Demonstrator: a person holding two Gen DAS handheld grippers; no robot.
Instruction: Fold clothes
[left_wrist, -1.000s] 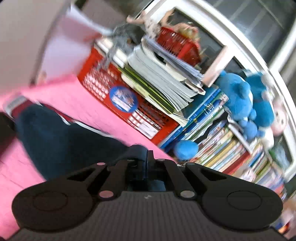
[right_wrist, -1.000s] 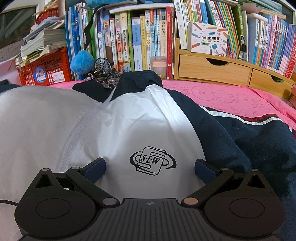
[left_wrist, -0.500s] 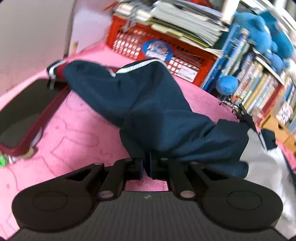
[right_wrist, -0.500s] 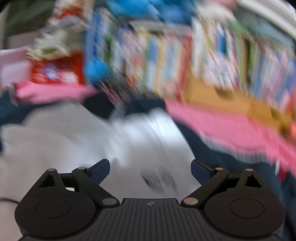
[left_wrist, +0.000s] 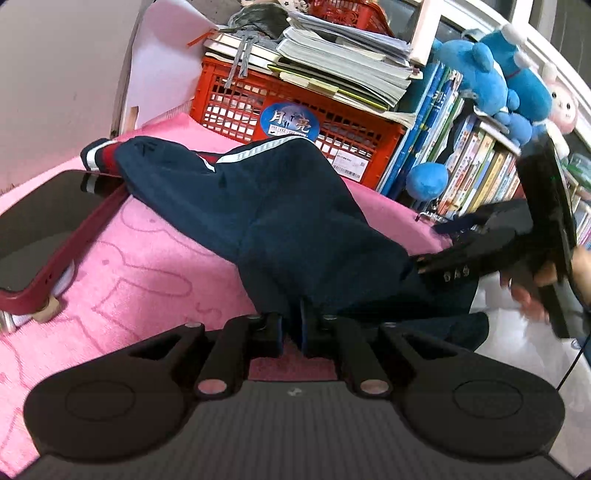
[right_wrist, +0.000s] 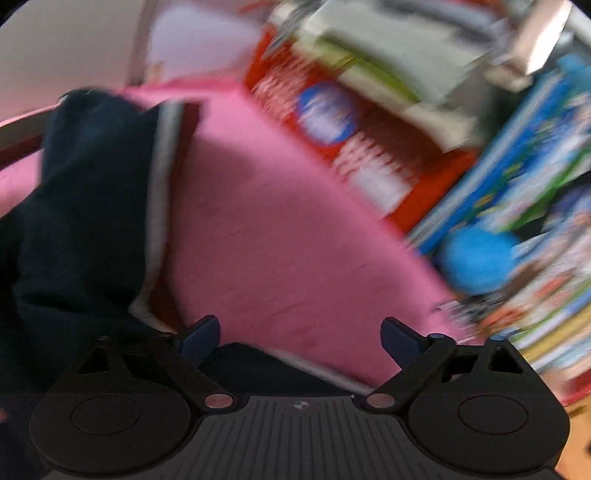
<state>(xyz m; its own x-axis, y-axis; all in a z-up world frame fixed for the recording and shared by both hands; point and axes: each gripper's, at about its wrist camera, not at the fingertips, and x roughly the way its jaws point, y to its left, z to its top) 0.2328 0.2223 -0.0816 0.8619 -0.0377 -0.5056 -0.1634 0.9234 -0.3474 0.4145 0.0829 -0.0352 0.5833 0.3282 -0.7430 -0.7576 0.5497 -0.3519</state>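
A navy jacket sleeve (left_wrist: 280, 206) with white and red stripes lies across the pink cloth (left_wrist: 147, 273). My left gripper (left_wrist: 291, 325) is shut on a fold of the navy sleeve. The jacket's white body (left_wrist: 517, 354) shows at the right. My right gripper shows in the left wrist view (left_wrist: 480, 243), held by a hand above the sleeve. In the blurred right wrist view my right gripper (right_wrist: 299, 338) is open and empty over the pink cloth (right_wrist: 280, 236), with the navy sleeve (right_wrist: 85, 206) at its left.
A red crate (left_wrist: 295, 114) stacked with papers stands at the back. Books (left_wrist: 476, 162), a blue ball (left_wrist: 428, 181) and blue plush toys (left_wrist: 484, 74) fill the right. A dark tablet in a red case (left_wrist: 48, 218) lies at the left.
My left gripper has lowered the sleeve toward the jacket body. My right gripper has swung left, away from the white body, to above the sleeve, still open.
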